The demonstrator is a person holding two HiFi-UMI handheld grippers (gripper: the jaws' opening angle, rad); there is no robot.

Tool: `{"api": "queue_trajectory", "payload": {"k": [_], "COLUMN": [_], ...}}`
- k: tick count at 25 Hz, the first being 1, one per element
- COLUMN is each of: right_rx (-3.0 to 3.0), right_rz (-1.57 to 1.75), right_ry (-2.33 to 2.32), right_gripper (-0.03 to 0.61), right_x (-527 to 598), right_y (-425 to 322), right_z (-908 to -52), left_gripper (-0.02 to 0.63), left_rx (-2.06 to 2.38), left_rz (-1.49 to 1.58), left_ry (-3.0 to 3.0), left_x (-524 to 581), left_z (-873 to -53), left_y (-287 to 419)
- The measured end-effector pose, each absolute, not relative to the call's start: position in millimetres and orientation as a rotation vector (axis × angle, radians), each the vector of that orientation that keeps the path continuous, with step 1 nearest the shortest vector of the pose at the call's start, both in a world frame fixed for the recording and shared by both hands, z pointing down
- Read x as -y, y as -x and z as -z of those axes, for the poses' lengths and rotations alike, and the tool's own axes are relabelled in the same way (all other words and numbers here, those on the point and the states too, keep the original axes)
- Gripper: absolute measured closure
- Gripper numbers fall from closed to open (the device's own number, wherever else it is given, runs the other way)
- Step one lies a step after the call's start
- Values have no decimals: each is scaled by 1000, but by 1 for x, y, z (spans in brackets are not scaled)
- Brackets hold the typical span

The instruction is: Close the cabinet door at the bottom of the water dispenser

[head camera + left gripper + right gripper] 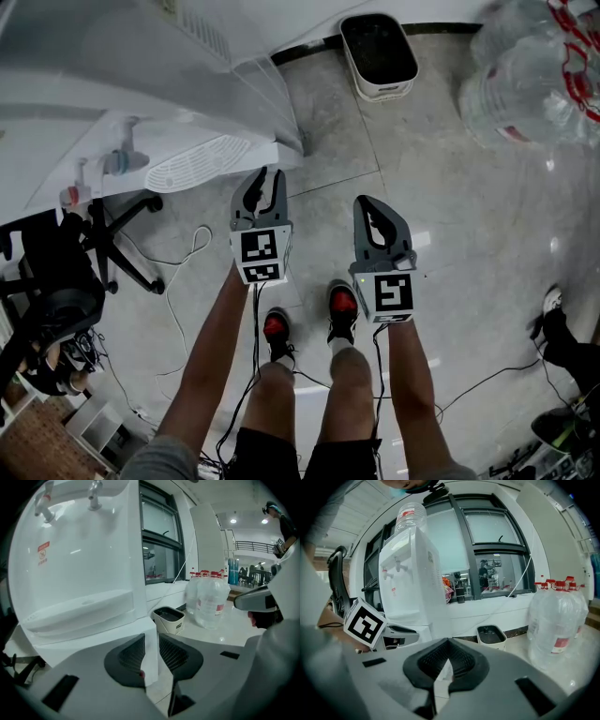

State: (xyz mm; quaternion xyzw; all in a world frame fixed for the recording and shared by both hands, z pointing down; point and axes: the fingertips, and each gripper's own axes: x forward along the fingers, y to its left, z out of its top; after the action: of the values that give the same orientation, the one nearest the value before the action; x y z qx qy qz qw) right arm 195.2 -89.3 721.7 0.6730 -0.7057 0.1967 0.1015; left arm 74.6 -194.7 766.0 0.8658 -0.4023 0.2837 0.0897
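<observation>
The white water dispenser (112, 103) stands at the upper left, with its taps and drip tray facing me. Its bottom cabinet door (272, 103) hangs swung out toward me. In the left gripper view the door's free edge (151, 634) runs down between the pads. My left gripper (261, 183) is shut on that edge. My right gripper (375, 214) hangs just right of it over the floor, away from the door. Its jaws (447, 660) meet at the tips with nothing between them. The left gripper's marker cube (365, 624) shows beside the dispenser (410, 573).
A white bin (379, 56) stands against the wall behind the door. Large water bottles (534, 75) crowd the upper right. A black office chair (56, 281) and a cable (178, 281) lie at the left. My own shoes (309, 319) are below the grippers.
</observation>
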Motion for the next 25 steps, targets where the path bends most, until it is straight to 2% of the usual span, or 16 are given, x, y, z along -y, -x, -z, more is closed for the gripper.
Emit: {"api": "queue_trajectory", "payload": {"k": [25], "right_rx": [2047], "right_rz": [-536], "right_ry": [-2028], "right_gripper": [563], "right_x": [95], "right_y": [-222], "right_z": [-700], "left_gripper": [502], "left_rx": [1198], "left_rz": [-836], "left_ry": [-2587], "left_x": [206], "left_z": [-755], "left_y": [-91]}}
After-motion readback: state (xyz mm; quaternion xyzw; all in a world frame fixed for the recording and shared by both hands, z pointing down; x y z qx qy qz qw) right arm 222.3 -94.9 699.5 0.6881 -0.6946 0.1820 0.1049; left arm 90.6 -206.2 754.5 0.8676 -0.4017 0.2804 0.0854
